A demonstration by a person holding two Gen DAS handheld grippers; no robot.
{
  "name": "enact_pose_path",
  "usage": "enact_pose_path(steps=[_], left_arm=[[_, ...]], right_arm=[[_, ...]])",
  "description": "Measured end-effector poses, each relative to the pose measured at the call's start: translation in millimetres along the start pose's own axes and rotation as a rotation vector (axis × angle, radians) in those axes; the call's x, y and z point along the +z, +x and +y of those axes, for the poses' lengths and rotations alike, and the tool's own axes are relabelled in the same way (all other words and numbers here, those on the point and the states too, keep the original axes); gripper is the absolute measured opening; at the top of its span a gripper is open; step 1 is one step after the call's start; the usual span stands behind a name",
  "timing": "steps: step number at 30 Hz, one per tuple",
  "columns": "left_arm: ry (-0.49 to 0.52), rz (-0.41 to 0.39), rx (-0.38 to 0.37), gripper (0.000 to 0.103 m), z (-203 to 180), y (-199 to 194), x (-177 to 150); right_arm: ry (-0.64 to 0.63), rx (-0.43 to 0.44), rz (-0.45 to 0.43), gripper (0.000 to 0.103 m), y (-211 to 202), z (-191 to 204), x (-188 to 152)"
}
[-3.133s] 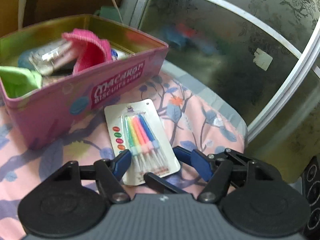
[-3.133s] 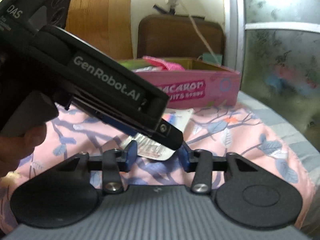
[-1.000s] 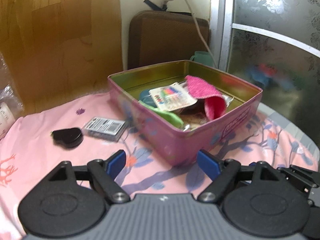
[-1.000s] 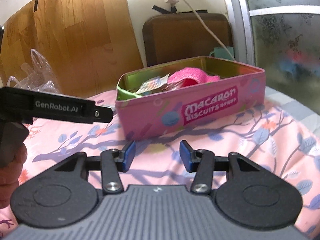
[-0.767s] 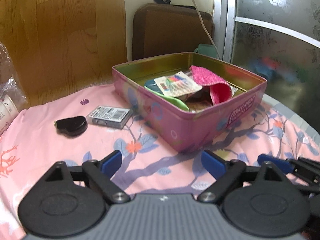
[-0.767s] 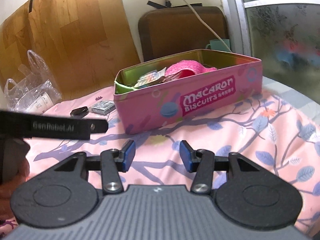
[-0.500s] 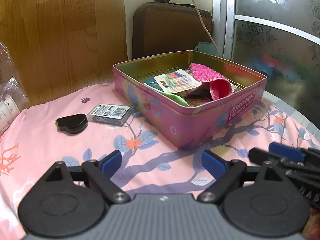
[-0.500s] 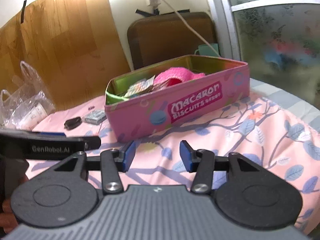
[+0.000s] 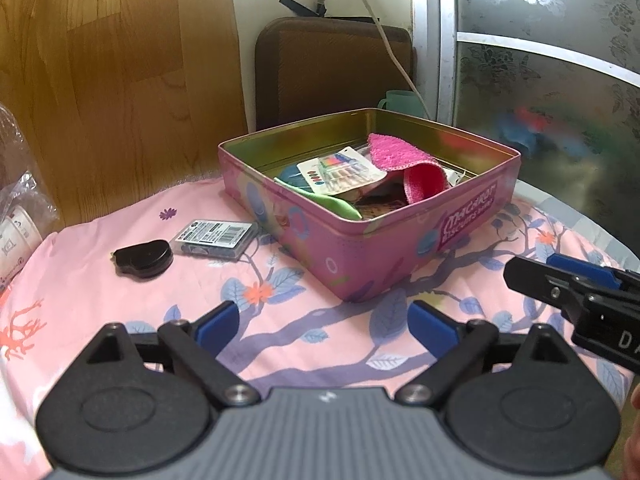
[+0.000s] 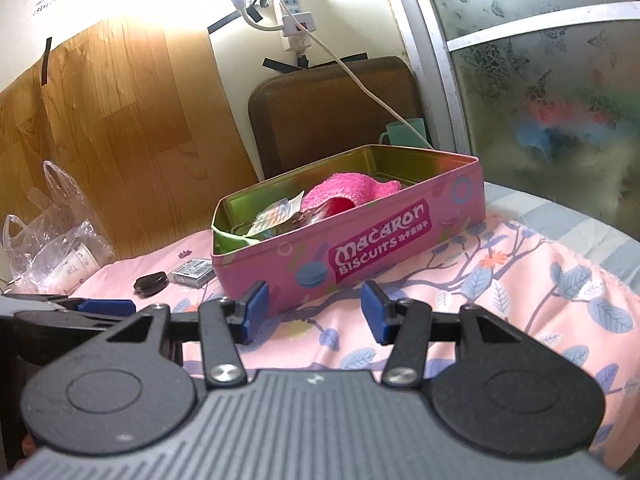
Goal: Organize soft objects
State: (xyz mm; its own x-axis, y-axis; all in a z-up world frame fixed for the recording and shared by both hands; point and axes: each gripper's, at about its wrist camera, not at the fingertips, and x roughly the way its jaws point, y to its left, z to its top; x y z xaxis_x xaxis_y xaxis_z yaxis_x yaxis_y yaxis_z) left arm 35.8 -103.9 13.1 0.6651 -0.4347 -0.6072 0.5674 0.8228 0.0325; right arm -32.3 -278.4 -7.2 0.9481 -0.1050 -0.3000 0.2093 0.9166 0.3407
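One floral pink cloth (image 9: 120, 320) beneath pink tin (image 9: 360, 256).

Left gripper (image 9: 322, 322), black with blue pads, tilted downward short of the pink biscuit tin (image 9: 400, 256), jaws opening wide with nothing between them. Right gripper (image 10: 314, 310), same black-and-blue build, held nearer level before the tin, jaws partly apart and empty, no pad touching the tin.

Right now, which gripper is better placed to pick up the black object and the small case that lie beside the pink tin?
Probably the left gripper: its jaws are opening and empty, and the black object and small case lie on its side of the pink tin. The right gripper faces the tin's front.
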Motion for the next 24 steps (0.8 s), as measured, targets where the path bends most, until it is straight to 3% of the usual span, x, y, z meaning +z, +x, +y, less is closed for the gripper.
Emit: enact_pose_path(steps=[24], left_arm=[[0.034,-0.016,0.010,0.098,-11,-6,2]], right_arm=[[0.004,-0.003,-0.019,0.054,-3,0,0]])
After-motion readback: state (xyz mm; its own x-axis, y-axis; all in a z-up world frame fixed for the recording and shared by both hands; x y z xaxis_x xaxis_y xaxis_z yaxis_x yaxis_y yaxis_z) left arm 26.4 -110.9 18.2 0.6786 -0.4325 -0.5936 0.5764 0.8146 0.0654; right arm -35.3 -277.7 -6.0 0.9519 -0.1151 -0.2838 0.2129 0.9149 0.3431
